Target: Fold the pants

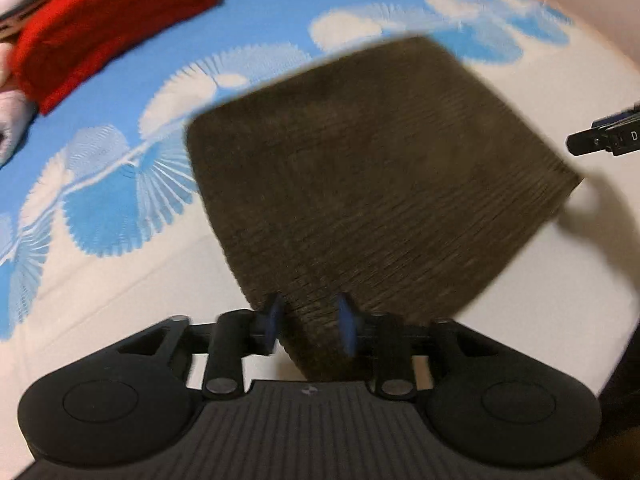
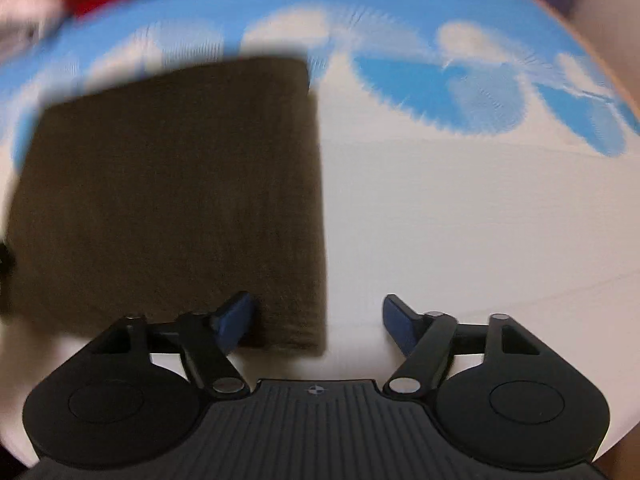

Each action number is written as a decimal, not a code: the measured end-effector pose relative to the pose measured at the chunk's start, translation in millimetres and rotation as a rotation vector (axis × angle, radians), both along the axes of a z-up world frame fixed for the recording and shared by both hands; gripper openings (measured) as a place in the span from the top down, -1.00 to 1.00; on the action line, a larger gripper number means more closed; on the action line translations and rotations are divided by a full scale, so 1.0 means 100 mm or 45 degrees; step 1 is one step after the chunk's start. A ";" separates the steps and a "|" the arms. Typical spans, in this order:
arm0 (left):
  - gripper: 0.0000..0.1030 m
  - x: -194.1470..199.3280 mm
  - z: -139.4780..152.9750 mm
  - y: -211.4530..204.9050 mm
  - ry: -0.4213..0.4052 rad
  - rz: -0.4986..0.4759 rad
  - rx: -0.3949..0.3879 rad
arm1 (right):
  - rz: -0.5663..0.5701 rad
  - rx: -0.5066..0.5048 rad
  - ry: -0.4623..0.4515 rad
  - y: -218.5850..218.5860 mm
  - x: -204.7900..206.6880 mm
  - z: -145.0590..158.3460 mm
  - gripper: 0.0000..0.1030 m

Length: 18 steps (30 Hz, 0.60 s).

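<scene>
The dark brown ribbed pants [image 1: 368,184] lie folded into a thick rectangle on the bed. In the left wrist view my left gripper [image 1: 310,326] has its blue pads on either side of the near corner of the pants, with a gap between the pads. The right gripper's black tip [image 1: 600,136] shows at the right edge of that view. In the right wrist view the pants [image 2: 172,200] fill the left half. My right gripper [image 2: 318,322] is open, its left pad over the near right corner of the pants and its right pad over bare sheet.
The bed sheet [image 2: 460,220] is white with blue shell patterns [image 1: 112,208] toward the far side. A folded red garment [image 1: 108,20] and white clothes [image 1: 12,120] lie at the far left.
</scene>
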<state>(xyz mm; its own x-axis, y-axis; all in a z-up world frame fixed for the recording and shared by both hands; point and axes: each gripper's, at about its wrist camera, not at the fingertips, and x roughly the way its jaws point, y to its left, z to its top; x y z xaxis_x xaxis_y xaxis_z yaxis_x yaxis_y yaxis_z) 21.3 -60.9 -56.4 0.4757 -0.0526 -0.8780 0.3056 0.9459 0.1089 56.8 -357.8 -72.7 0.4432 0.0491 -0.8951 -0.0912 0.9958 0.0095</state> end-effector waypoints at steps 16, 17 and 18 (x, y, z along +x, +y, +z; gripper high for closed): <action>-0.99 -1.58 0.43 -0.53 -0.382 0.280 -0.091 | -0.027 0.342 -0.563 0.21 -1.62 0.55 -0.98; -0.99 -1.55 0.39 -0.53 -0.424 0.272 -0.050 | -0.005 0.306 -0.550 0.26 -1.59 0.52 -0.98; -0.99 -1.54 0.34 -0.51 -0.434 0.279 -0.034 | 0.027 0.268 -0.543 0.31 -1.58 0.49 -0.98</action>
